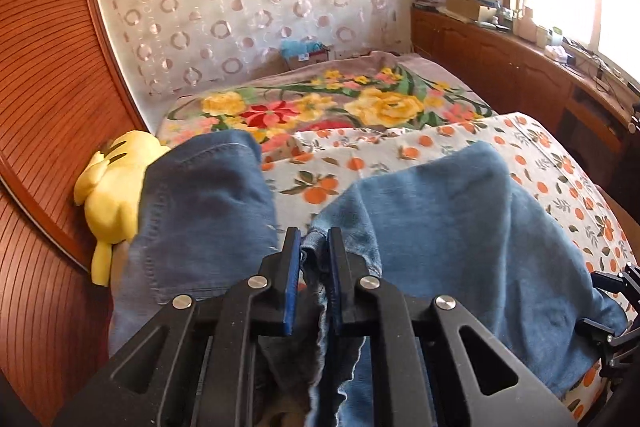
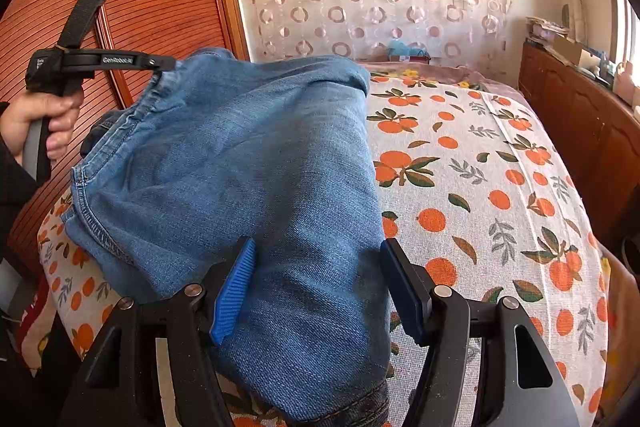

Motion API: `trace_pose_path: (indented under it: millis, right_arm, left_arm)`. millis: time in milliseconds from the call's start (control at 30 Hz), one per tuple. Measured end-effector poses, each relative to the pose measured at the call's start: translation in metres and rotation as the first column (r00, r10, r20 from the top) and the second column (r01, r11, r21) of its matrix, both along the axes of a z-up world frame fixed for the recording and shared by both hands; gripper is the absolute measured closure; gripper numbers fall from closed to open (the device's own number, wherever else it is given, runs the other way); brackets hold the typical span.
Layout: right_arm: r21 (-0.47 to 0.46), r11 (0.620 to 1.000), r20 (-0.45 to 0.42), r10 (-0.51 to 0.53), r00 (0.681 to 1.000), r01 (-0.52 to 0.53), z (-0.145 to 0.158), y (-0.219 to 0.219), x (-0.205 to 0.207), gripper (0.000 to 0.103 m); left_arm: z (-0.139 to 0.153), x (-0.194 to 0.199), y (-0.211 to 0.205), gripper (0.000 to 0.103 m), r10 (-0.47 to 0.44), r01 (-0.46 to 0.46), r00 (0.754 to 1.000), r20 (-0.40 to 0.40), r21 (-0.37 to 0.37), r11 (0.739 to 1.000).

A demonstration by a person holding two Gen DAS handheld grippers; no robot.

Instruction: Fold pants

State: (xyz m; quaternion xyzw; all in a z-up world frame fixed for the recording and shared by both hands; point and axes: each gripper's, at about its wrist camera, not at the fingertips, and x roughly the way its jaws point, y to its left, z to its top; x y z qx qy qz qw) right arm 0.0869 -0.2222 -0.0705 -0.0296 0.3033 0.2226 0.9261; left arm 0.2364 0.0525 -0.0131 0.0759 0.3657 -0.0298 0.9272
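Blue denim fills the middle of both views: the pants [image 2: 248, 163] lie on the bed sheet [image 2: 480, 187], the white one with oranges printed on it, bunched into a thick bundle. In the left wrist view the left gripper [image 1: 314, 239] sits at the bottom centre, its 2 blue pads squeezed tight on a gathered edge of the jeans, so it has a firm hold. In the right wrist view that same tool shows at the upper left, pinching the waistband and lifting it off the bed, with a hand [image 2: 44, 123] around its grip. The right gripper [image 2: 318, 247] is at the bottom centre there. Its 2 pads stand wide apart, 1 on each side of a pant leg, and do not seem to press on it. A yellow soft toy [image 1: 116, 187] lies at the left by the wooden wall. To do this step well, I think the lifted end should be carried over slowly and kept flat, while the other tool closes on the leg or pins it down so the cloth cannot slide or wrinkle.
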Motion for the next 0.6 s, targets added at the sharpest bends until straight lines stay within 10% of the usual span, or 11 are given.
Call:
trace_pose_path:
  millis: [200, 433, 600]
  right_arm:
    - [0.003, 1.0, -0.003, 0.001, 1.0, -0.001, -0.002, 0.0, 0.0, 0.037]
    - [0.001, 1.0, -0.007, 0.007, 1.0, -0.007, 0.003, -0.003, -0.003, 0.037]
    - [0.062, 0.998, -0.064, -0.01, 0.998, 0.014, 0.006, -0.015, -0.01, 0.037]
  left_arm:
    - [-0.002, -0.004, 0.021, 0.088, 0.04, -0.04, 0.999, 0.004, -0.008, 0.999]
    - [-0.01, -0.038, 0.026, 0.05, -0.003, 0.004, 1.0, 0.01, -0.123, 0.992]
    - [-0.019, -0.074, 0.01, 0.046, -0.072, 0.075, 0.997, 0.024, -0.156, 0.985]
